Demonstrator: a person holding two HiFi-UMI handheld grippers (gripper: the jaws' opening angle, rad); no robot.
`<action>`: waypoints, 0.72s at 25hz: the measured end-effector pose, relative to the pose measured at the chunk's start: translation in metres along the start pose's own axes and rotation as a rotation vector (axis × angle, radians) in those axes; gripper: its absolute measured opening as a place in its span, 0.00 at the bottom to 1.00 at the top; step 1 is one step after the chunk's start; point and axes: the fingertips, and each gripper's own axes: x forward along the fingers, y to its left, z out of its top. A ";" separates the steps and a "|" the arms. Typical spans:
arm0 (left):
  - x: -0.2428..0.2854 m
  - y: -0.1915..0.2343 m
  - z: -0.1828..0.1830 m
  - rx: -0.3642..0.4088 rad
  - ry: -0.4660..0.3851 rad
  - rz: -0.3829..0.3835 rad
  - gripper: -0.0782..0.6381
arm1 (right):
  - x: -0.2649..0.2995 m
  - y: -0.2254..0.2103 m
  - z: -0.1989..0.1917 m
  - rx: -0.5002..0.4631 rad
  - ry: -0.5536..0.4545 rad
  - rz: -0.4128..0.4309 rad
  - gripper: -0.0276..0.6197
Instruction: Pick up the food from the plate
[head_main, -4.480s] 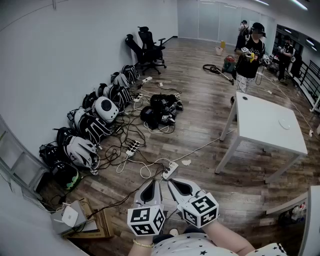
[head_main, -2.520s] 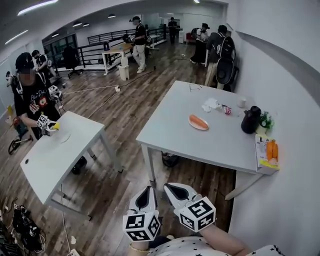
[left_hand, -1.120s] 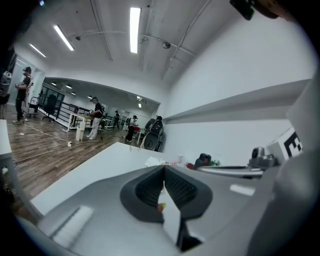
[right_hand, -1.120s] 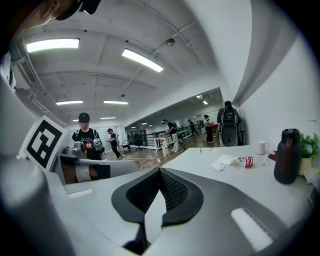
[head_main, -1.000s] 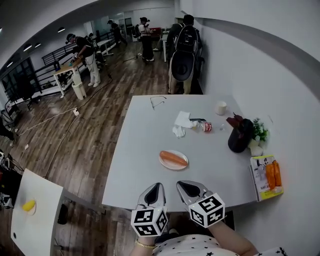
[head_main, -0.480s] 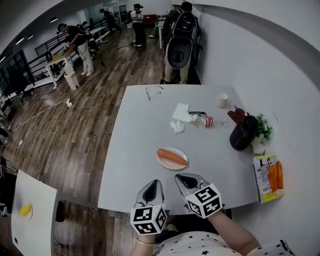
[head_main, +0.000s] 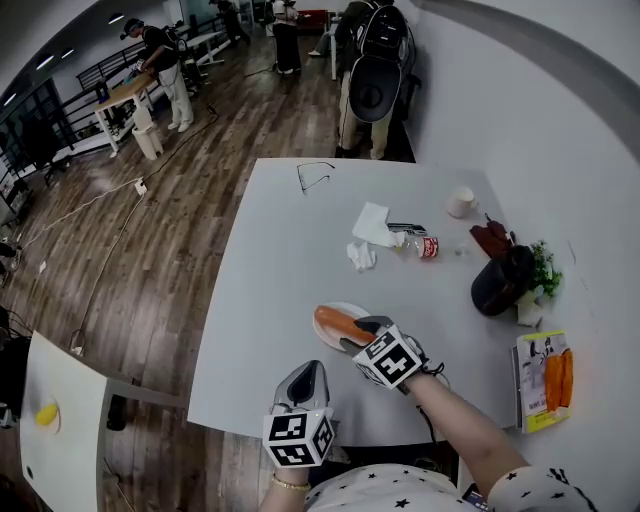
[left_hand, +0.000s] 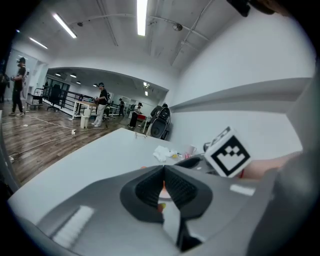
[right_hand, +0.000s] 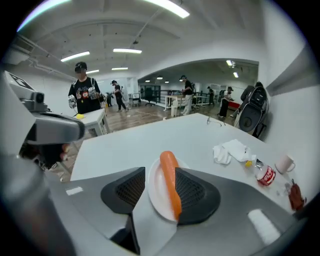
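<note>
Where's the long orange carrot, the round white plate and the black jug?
long orange carrot (right_hand: 171, 184), right gripper view, middle of its length
round white plate (right_hand: 156, 192), right gripper view, bare left side
black jug (head_main: 497, 283), head view, its body

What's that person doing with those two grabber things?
A person holds a gripper in each hand at a white table. The right gripper has just been opening its jaws over an orange carrot lying on a small white plate. The carrot sits in the gap, not squeezed yet. The left gripper hangs shut near the table's edge.
</note>
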 end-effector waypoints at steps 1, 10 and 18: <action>0.004 0.001 -0.001 0.004 0.011 0.009 0.12 | 0.014 -0.008 -0.001 -0.025 0.041 0.006 0.35; 0.023 0.005 -0.007 -0.010 0.053 0.032 0.12 | 0.091 -0.032 -0.029 -0.101 0.364 0.125 0.42; 0.028 0.006 -0.010 -0.010 0.062 0.039 0.12 | 0.100 -0.035 -0.038 -0.062 0.373 0.137 0.36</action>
